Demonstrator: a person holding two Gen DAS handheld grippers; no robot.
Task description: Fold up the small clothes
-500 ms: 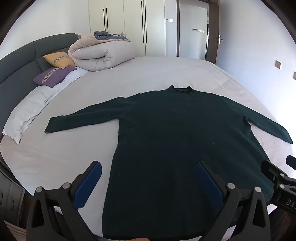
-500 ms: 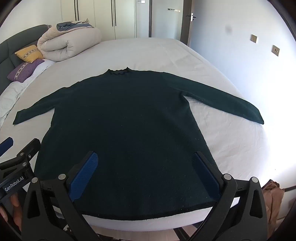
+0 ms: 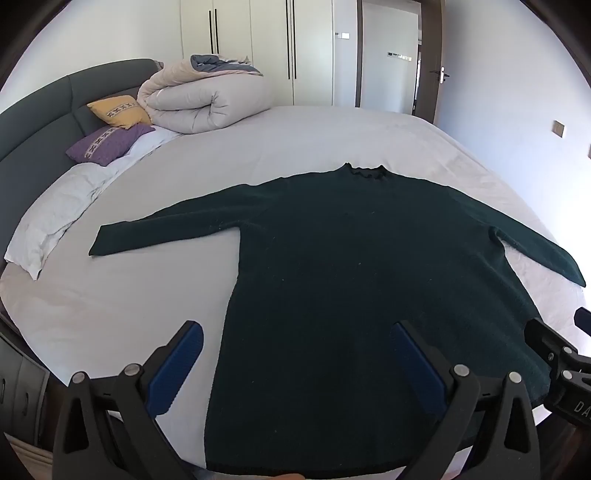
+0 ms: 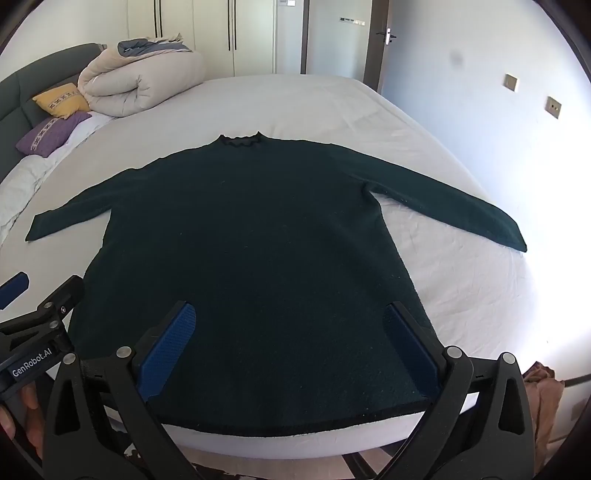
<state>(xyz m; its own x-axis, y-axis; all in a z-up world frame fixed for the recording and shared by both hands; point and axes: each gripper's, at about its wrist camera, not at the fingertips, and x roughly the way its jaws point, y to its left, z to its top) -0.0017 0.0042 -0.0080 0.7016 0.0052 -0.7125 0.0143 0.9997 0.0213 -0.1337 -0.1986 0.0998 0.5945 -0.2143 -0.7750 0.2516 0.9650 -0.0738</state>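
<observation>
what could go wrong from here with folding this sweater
1. The sweater lies with its hem right at the near edge of the bed, so a tug toward the person may slide it off.
2. Both sleeves, left sleeve and right sleeve, are spread wide, so folding the body first may bunch them.
3. The left hand-held gripper and right hand-held gripper hover open and close together, so they may collide.

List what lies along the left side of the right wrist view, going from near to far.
Left gripper → left sleeve cuff of the sweater → white pillow → purple cushion → yellow cushion → rolled duvet → wardrobe doors.
</observation>
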